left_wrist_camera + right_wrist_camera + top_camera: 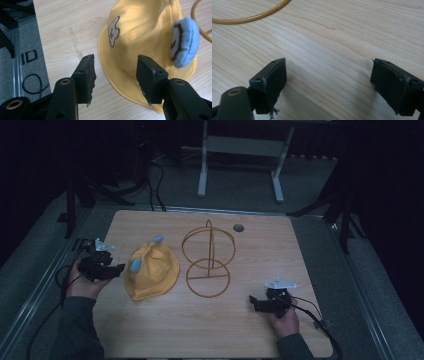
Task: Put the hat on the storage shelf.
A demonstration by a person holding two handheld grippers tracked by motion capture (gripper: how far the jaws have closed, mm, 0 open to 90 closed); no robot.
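Note:
A yellow hat (151,270) with blue ears lies on the wooden table (250,245), left of a gold wire hat stand (208,262). My left gripper (117,269) hovers just left of the hat, open. Along its jaws the hat's brim (117,85) lies below and between the fingers (86,77), not pinched, and a blue ear (185,45) stands up at the right. At the front right my right gripper (252,301) rests low over bare wood, jaws wide apart and empty (328,85). The stand's base ring (249,17) curves past its top left.
A round grey grommet (238,227) sits in the table near its far edge. Metal rails (15,55) and cables run along the table's left side. A white frame (240,150) stands on the floor beyond the table.

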